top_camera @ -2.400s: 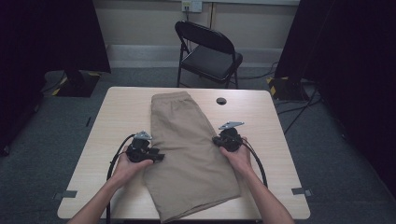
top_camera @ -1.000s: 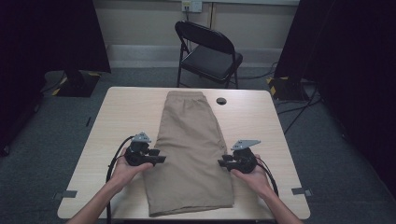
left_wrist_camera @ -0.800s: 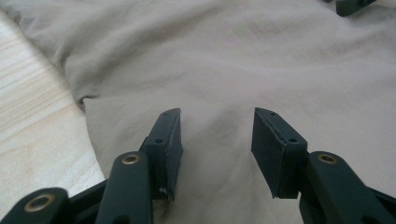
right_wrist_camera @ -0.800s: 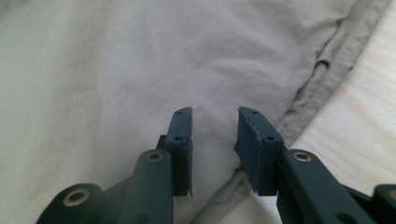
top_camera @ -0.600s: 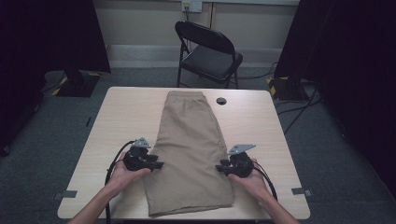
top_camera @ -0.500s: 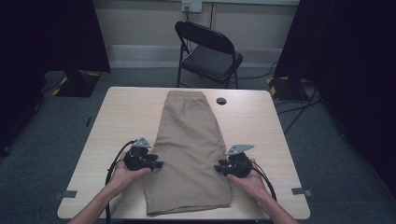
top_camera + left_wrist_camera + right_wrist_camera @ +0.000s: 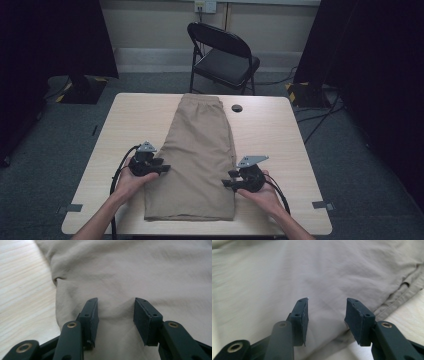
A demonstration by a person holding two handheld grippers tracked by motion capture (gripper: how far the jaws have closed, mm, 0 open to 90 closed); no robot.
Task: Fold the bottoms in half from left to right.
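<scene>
1. The place looks like a recording room or a lab studio, not a home.
2. One light wooden table stands in the middle, on a grey carpet floor.
3. Dark curtains hang at the left and at the right and close the space on both sides.
4. A black folding chair stands behind the table, in front of a plain beige wall with a power socket.
5. Cables run over the floor at the right.
6. Yellow and black marking tape is on the feet of the stands, and small tape pieces mark the floor near the table.
</scene>
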